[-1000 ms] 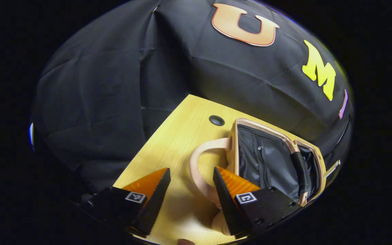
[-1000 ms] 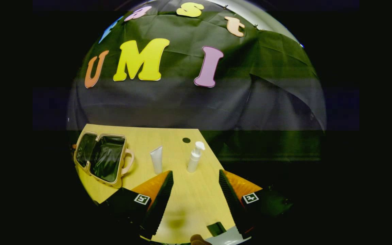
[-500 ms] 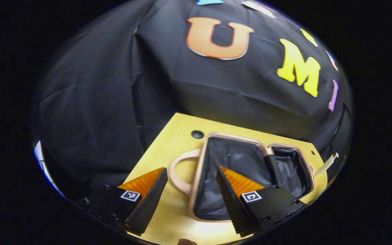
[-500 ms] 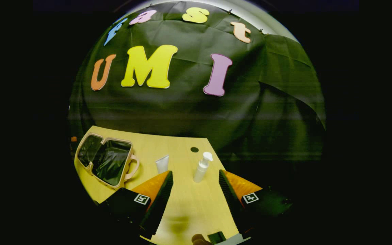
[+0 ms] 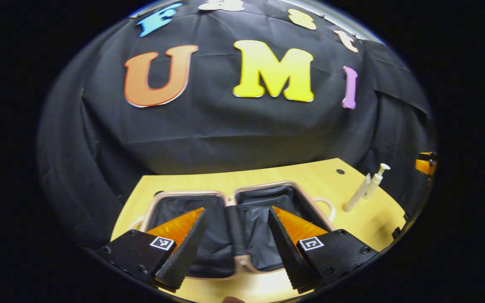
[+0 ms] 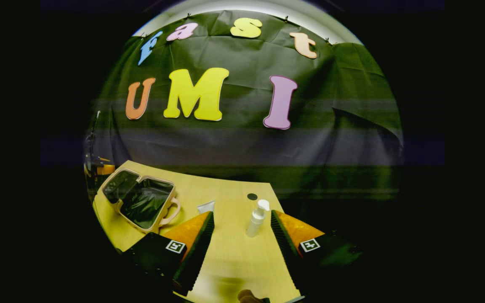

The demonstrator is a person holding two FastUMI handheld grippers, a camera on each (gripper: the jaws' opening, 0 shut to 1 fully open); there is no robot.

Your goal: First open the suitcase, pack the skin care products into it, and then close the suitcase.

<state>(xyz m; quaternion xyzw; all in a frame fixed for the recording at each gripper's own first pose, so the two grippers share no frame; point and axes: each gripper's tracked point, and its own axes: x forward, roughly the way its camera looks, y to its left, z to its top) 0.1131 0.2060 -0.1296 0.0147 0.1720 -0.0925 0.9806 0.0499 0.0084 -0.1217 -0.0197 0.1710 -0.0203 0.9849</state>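
The beige suitcase [image 5: 263,185] lies open flat on the wooden table [image 5: 310,172], both black-lined halves facing up. My left gripper [image 5: 236,210] hangs open just above its middle hinge, holding nothing. A white pump bottle [image 5: 375,181] and a white tube [image 5: 356,198] stand to the right of the case. In the right gripper view the suitcase [image 6: 141,202] is at the left, the tube [image 6: 206,206] peeks over one finger, and the pump bottle [image 6: 257,219] stands upright a little ahead of my open right gripper [image 6: 241,213].
A round cable hole [image 6: 252,196] sits near the table's far edge behind the bottle. The suitcase's handle [image 6: 175,210] points toward the tube. The other gripper [image 6: 97,168] shows at the table's far left. The table [image 6: 234,261] ends at the black cloth wall.
The left gripper has swung right, from the handle side to square over the open suitcase. The right gripper has come closer to the pump bottle, which now stands between its fingertips' lines.
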